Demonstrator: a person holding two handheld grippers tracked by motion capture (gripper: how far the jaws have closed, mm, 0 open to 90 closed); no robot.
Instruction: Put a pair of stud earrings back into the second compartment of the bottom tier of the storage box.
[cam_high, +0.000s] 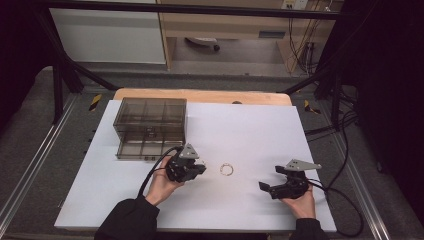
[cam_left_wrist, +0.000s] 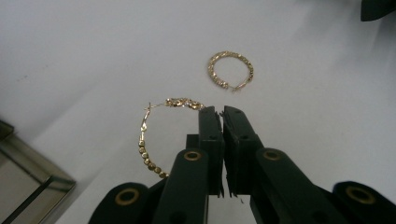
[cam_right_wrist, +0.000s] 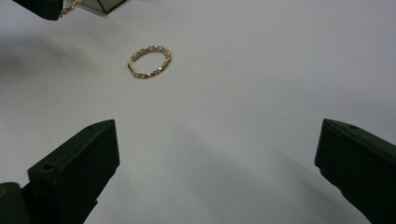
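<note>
**Left jaws pinch 1 gold hoop, a 2nd lies on the sheet**

Black jaws of the left gripper (cam_left_wrist: 223, 112) rise closest in its own view, pressed together on the rim of a large beaded gold hoop (cam_left_wrist: 148, 140), which hangs off their left side with its open clasp end uppermost. Just beyond those tips, apart from them, a smaller twisted gold hoop (cam_left_wrist: 230, 70) lies flat on the white sheet (cam_high: 250, 130).

Taking that smaller hoop (cam_high: 227, 169) as the landmark in the high view: the left gripper (cam_high: 200, 167) sits just to its left, held in a hand with a dark sleeve; the right gripper (cam_high: 270, 182) sits well to its right, lower on the sheet. A smoky clear compartment box (cam_high: 150, 127) stands up and to the left of it, behind the left gripper.

From the right gripper view, the right gripper (cam_right_wrist: 217, 154) has its 2 jaws spread wide with bare sheet between them, gripping nothing; the smaller hoop (cam_right_wrist: 149, 61) lies well ahead of them.
</note>
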